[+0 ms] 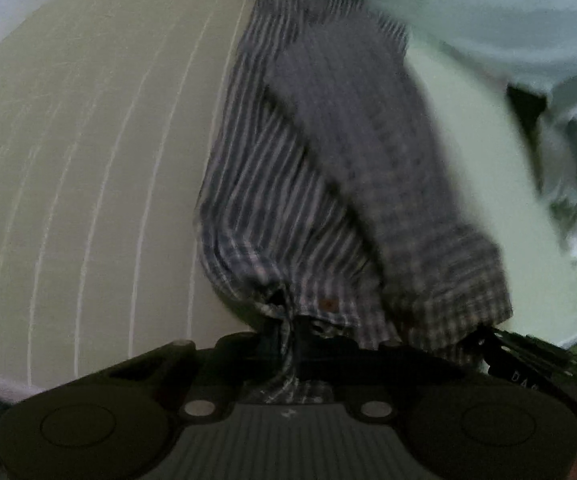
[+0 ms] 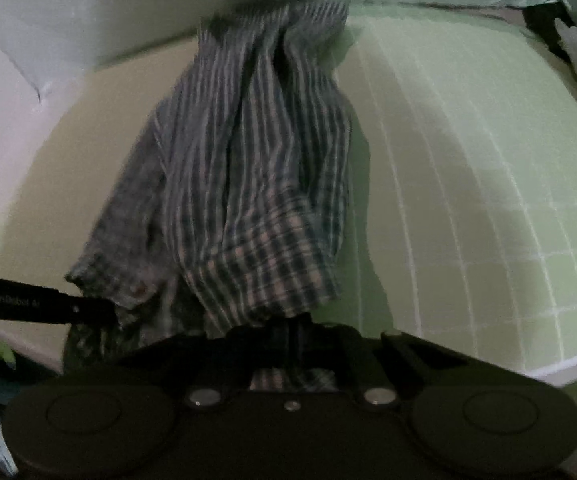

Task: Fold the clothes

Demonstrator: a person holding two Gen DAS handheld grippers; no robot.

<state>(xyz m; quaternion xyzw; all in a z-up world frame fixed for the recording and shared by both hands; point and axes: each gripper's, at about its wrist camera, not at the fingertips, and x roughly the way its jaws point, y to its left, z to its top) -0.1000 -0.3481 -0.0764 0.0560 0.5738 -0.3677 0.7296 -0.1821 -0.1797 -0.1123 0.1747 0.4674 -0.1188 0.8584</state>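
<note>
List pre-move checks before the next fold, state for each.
1. Left gripper shut on plaid shirt: ok.
2. Right gripper shut on shirt: ok.
3. Cloth pinched deep between the fingers, not just at the tips: ok, it runs back toward both cameras.
4. Grippers apart, no contact: ok, close together.
5. Bare green grid mat beside shirt for laying down: ok.
6. Shirt flat, unbunched: not ok, gathered in folds.

Left gripper [image 1: 288, 320] fingers closed; right gripper [image 2: 288, 324] fingers closed, both pinching.
</note>
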